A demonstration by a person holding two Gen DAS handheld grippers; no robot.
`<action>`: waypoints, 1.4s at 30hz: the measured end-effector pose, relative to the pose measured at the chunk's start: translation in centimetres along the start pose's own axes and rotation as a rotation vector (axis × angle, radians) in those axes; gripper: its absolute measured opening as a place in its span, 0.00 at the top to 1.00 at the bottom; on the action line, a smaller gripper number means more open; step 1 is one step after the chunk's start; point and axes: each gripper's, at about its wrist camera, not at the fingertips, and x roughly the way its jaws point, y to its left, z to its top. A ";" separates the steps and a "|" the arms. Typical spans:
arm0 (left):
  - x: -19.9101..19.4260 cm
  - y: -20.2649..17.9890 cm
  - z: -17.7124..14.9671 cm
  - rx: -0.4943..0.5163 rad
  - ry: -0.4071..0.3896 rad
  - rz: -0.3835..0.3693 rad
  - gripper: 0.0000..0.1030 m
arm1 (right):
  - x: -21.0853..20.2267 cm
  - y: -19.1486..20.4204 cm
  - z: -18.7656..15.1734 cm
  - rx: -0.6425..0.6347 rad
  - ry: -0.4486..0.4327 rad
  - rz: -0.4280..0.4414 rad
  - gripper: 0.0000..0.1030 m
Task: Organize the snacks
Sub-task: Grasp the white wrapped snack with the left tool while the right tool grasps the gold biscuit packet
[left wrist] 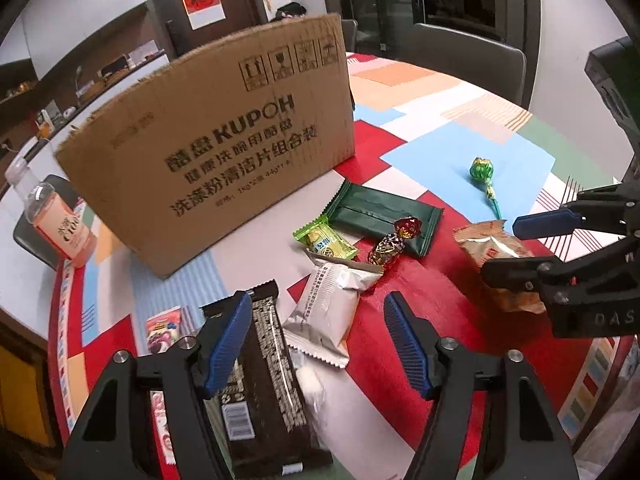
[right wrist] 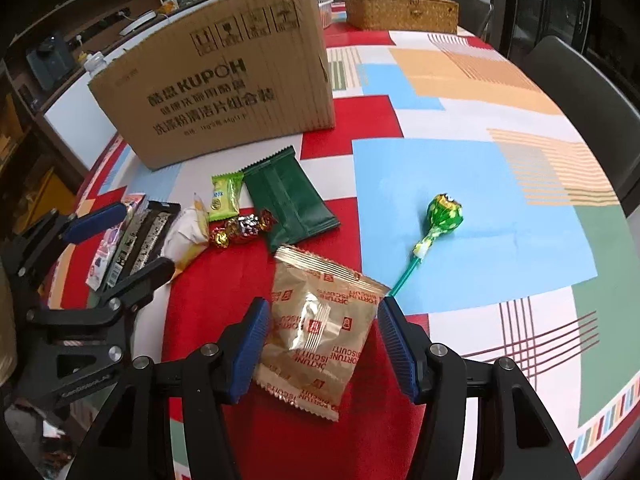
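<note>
My left gripper (left wrist: 318,308) is open above a dark chocolate bar (left wrist: 264,376) and a white snack packet (left wrist: 328,312). My right gripper (right wrist: 320,312) is open, its jaws on either side of a gold Fortune Biscuit packet (right wrist: 320,328) lying on the table; whether the pads touch it I cannot tell. A dark green packet (right wrist: 290,200), a light green candy (right wrist: 225,196), foil candies (right wrist: 242,228) and a green lollipop (right wrist: 442,216) lie nearby. A cardboard box (left wrist: 216,136) stands behind them. In the right wrist view the left gripper (right wrist: 128,236) is at the left.
A patchwork tablecloth (right wrist: 460,184) covers the round table. A pink drink bottle (left wrist: 52,216) stands left of the box. A woven basket (right wrist: 400,10) sits at the far side. A pink snack packet (left wrist: 162,332) lies by the chocolate bar. Chairs stand around the table.
</note>
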 end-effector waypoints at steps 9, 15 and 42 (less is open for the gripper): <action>2.7 -0.1 0.3 0.029 0.052 -0.052 0.53 | 0.7 0.4 -0.1 -0.029 0.008 -0.020 0.45; 3.8 0.0 0.6 0.016 0.085 -0.096 0.60 | 1.0 0.3 -0.1 -0.036 0.011 -0.036 0.45; -1.5 0.2 1.1 -0.132 0.008 -0.080 0.70 | -1.0 0.4 -0.1 -0.040 -0.048 0.052 0.62</action>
